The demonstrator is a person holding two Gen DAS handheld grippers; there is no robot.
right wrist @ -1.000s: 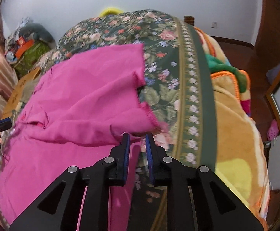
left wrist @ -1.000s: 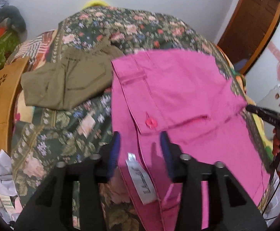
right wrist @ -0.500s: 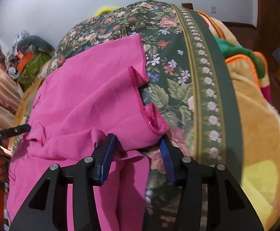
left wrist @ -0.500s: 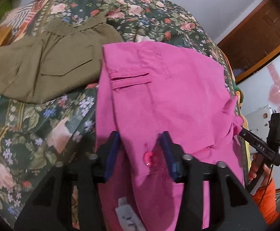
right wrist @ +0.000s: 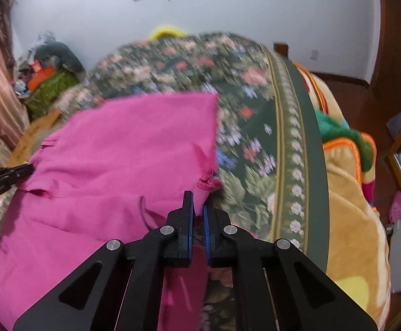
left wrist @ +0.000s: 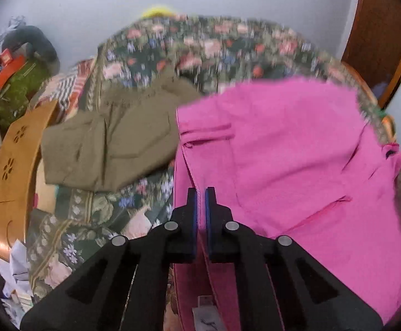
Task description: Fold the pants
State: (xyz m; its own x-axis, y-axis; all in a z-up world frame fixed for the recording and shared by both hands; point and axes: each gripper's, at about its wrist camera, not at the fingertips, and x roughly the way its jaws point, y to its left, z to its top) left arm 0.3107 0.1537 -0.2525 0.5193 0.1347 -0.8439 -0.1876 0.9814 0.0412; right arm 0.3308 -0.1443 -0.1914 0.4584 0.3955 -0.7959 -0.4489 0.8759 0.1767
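Pink pants (left wrist: 297,160) lie folded over on the floral bedspread (left wrist: 228,49); they also show in the right wrist view (right wrist: 123,149). My left gripper (left wrist: 201,193) is shut on the pants' waistband edge at the left side, with a white label (left wrist: 208,317) hanging below. My right gripper (right wrist: 197,201) is shut on the pants' hem end at the right side. The left gripper's tip shows at the left edge of the right wrist view (right wrist: 7,176).
Folded olive pants (left wrist: 112,138) lie left of the pink pants. A wooden board (left wrist: 12,171) stands at the bed's left edge. A yellow and orange blanket (right wrist: 349,193) lies on the right. Clutter (right wrist: 48,82) sits by the far wall.
Both grippers were open half a second ago and have closed on the pink pants. The views have lifted and tilted up, with motion blur.
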